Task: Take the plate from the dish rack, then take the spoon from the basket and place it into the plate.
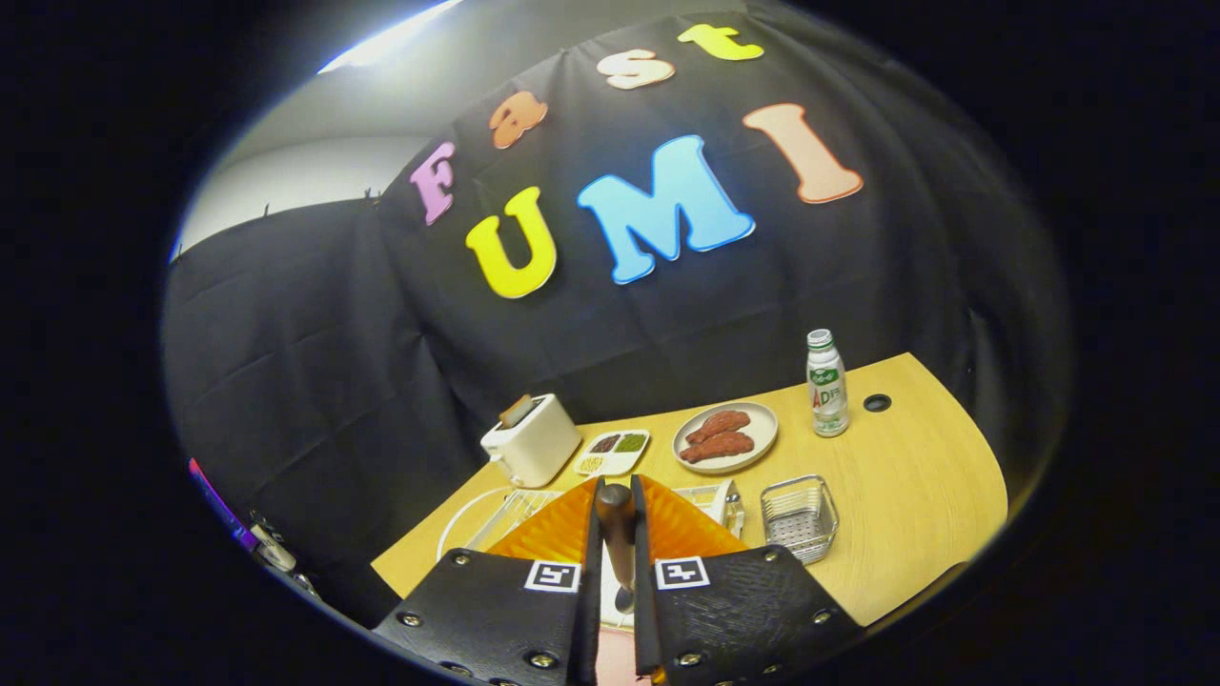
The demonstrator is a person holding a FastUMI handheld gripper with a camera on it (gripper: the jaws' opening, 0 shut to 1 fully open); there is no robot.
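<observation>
In the gripper view, the gripper (616,534) has its two fingers drawn close together, pinching the dark wooden handle of the spoon (617,538) between them. The handle stands up out of the gap, and the spoon's small bowl shows low down in the slot. The gripper is raised above the wooden table (905,495).

Just beyond the fingers, partly hidden by them, lies the white wire dish rack (519,510), near the table's left edge. A white curved rim (457,519) shows beside the rack; whether it is the plate cannot be told.

To the right of the fingers sits the small wire basket (799,519). Farther back along the table's far edge stand a white toaster (531,440), a small divided dish of condiments (613,453) and a round plate with sausages (724,436). A white drink bottle (826,383) stands near the far right corner, next to a dark cable hole (877,403).
</observation>
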